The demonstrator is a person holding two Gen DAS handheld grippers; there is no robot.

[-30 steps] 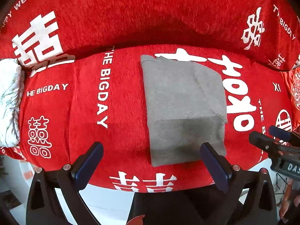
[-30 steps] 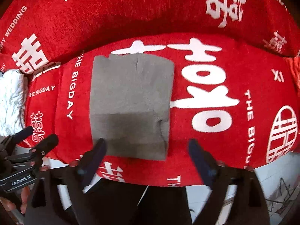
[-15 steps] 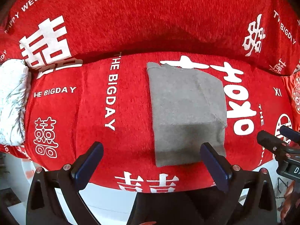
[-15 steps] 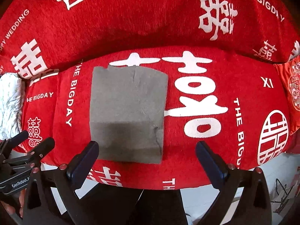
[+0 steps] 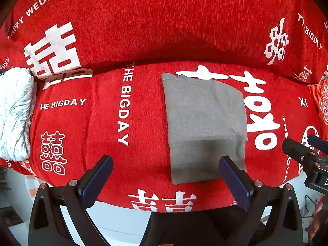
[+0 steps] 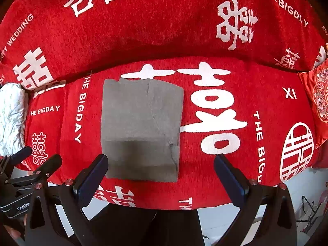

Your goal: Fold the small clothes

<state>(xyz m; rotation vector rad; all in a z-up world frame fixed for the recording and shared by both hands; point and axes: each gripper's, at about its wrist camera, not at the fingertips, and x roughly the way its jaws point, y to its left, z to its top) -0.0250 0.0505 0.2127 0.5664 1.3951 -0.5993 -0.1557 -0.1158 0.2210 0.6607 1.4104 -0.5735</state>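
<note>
The folded grey cloth [image 5: 205, 127] lies flat ahead of the left gripper [image 5: 166, 176], whose fingers are spread wide, nearer its right finger [image 5: 235, 182].

Both wrist cams sitting low past the front edge of the red sofa cushion [image 5: 86, 127], looking forward and slightly down along wide-spread tool fingers toward the backrest. Left view from further left, with the folded gray garment [image 5: 205, 127] off to the right; right view with it left of centre [image 6: 141, 129]. Shared: garment, cushion, white bundle [image 5: 14, 112]. Fairly close in.
</note>
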